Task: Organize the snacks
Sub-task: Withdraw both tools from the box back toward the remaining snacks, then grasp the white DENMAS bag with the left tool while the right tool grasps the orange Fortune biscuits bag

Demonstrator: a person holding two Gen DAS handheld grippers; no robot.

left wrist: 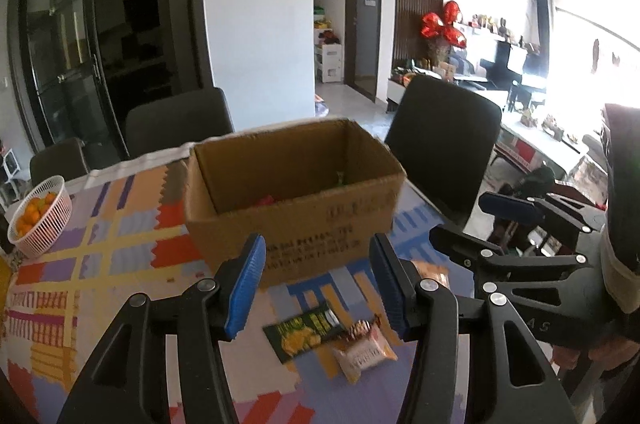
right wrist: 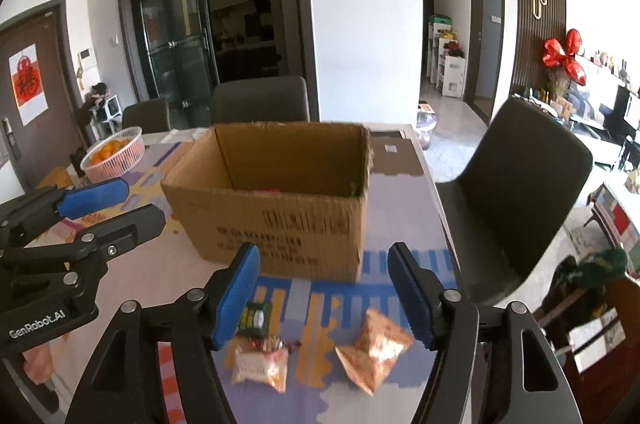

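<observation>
Open brown cardboard box [right wrist: 276, 199] at mid-worktop, upright, mouth up, long axis running left to right across both wrist views, printed side wall facing the cameras; something red just visible inside on the box floor. In front of the box, on the colourful patchwork cloth [left wrist: 100, 244]: dark green flat snack packet [left wrist: 306, 332] lying flat, long axis slanting from near-left up toward far-right in the left wrist view; touching its right end, pale orange-edged wrapped snack pouch [right wrist: 262, 364], long axis roughly across the right wrist view; well to the right of that pouch, crinkled orange foil packet [right wrist: 374, 348], tilted with one corner toward the camera. Left gripper [left wrist: 318, 284] above the green packet, blue-padded jaws released, parted with nothing between the pads. Right gripper [right wrist: 324, 292] over the gap between the pouch and the foil packet, jaws likewise released and empty. White slatted plastic basket of oranges [right wrist: 114, 153] at the far left of the worktop, apart from the box. Dark padded chairs [right wrist: 516, 191] beyond and to the right of the worktop.
</observation>
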